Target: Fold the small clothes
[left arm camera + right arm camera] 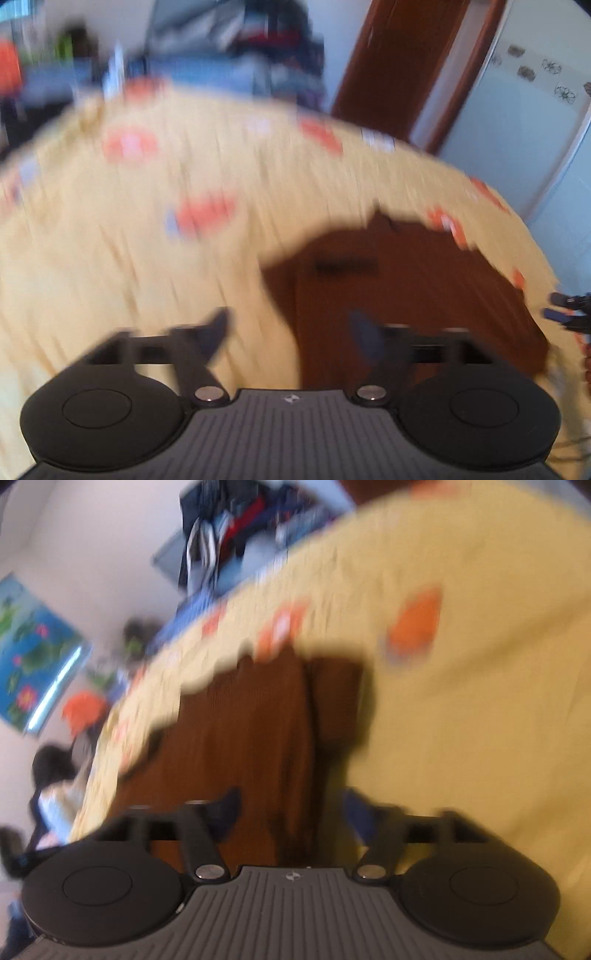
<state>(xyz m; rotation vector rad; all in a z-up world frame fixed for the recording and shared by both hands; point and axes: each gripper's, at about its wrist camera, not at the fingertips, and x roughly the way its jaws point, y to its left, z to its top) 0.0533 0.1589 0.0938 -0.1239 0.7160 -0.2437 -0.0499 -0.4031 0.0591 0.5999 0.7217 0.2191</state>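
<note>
Both views are blurred. A pale yellow cloth (147,258) with orange prints lies over a brown wooden surface (406,295); its outline is too smeared to read. My left gripper (288,319) is open above the cloth's edge, one finger over yellow and the other over bare wood, with nothing between them. In the right wrist view the same yellow cloth (480,720) curves around a bare patch of wood (251,738). My right gripper (291,797) hangs open over that wood, its jaws empty. Dark blue finger shapes at the left view's right edge (567,308) look like the other gripper.
A heap of dark clothes (229,535) lies beyond the cloth's far edge. A brown door (406,55) and a pale wall stand behind it. A person (55,775) sits at the left, beside an orange object (83,709) and a blue poster (33,646).
</note>
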